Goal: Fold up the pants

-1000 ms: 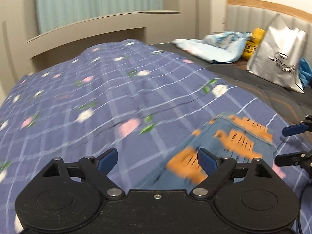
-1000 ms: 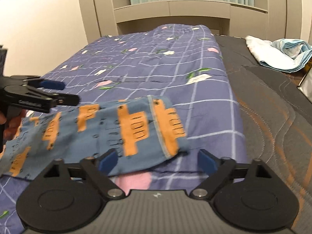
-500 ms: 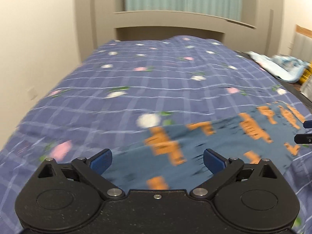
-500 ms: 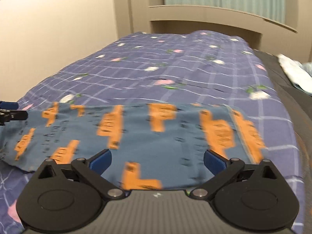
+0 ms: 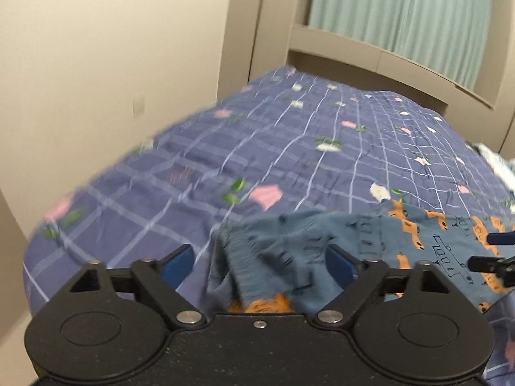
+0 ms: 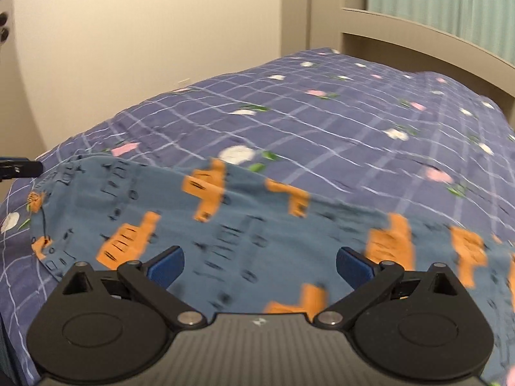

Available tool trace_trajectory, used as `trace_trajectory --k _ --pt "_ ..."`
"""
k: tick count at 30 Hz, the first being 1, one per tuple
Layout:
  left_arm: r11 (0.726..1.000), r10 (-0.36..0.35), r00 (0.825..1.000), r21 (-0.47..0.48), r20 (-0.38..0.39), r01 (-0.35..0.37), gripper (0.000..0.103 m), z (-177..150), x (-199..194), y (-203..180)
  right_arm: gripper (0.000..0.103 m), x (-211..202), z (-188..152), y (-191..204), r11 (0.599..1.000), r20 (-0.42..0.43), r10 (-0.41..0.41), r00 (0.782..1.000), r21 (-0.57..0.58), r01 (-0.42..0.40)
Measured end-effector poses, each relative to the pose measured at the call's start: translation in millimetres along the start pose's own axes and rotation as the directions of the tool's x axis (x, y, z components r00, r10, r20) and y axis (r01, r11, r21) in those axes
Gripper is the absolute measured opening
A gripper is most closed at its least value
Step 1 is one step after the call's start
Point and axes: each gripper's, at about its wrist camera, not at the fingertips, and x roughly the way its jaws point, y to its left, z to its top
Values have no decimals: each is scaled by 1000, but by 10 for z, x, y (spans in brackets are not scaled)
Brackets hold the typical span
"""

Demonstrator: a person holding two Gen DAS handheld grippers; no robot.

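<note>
Left wrist view: left claw (image 5: 257,262) spread wide, blue fingers (image 5: 177,265) well apart, nothing gripped. The pants (image 5: 322,251) — blue-grey fabric with orange print — lie on the bed (image 5: 289,148) directly ahead of the claw. A bunched, ribbed end of the garment sits between the two fingers and extends under the claw body; contact with either finger cannot be confirmed because of blur. The rest of the fabric runs off to the claw's right. At the far right of that fabric, the right claw (image 5: 492,251) tips are visible just above the cloth, apart from each other. The bed's purple checked cover with pink and white flowers extends ahead of the claw to a beige headboard (image 5: 386,61); green curtain (image 5: 402,16) behind it.

Right wrist view: right claw (image 6: 260,265) also spread wide, holding nothing. The pants (image 6: 241,225) lie flat across the bed (image 6: 322,122) — they fill the space between and ahead of the fingers and reach past both sides of the claw. Far to the claw's left, at the fabric's end, the left claw (image 6: 22,168) tip shows at the frame edge. Image motion-blurred.
</note>
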Motion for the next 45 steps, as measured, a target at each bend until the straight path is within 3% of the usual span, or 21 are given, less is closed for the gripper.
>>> trace_trajectory --k 4,13,15,18,29,36,40,45 --pt "995 -38 996 -99 -84 30 59 -19 116 176 103 100 135 188 999 5 20 1000 -26 -19" --pt "987 -56 986 -156 -155 32 56 -181 13 125 103 200 191 298 999 6 36 999 -18 -36" --pt "984 -66 985 -173 -157 38 29 -216 41 106 103 224 173 310 999 3 41 999 -13 -41" --pt "985 -41 988 -172 -147 16 23 -205 73 83 103 235 149 334 999 2 45 999 -6 -45" --pt "998 10 1000 -58 -18 -11 20 33 -161 75 103 231 136 418 998 10 62 998 -10 -62" --pt "991 24 991 -125 -133 -41 20 -230 79 323 103 286 164 460 997 1 75 997 -29 -75" --pt "990 10 991 -135 -130 -27 23 -281 93 330 103 378 277 454 996 3 78 997 -50 -78" --pt "990 51 994 -124 -92 -62 58 -226 10 270 101 601 609 346 995 49 96 994 -38 -94"
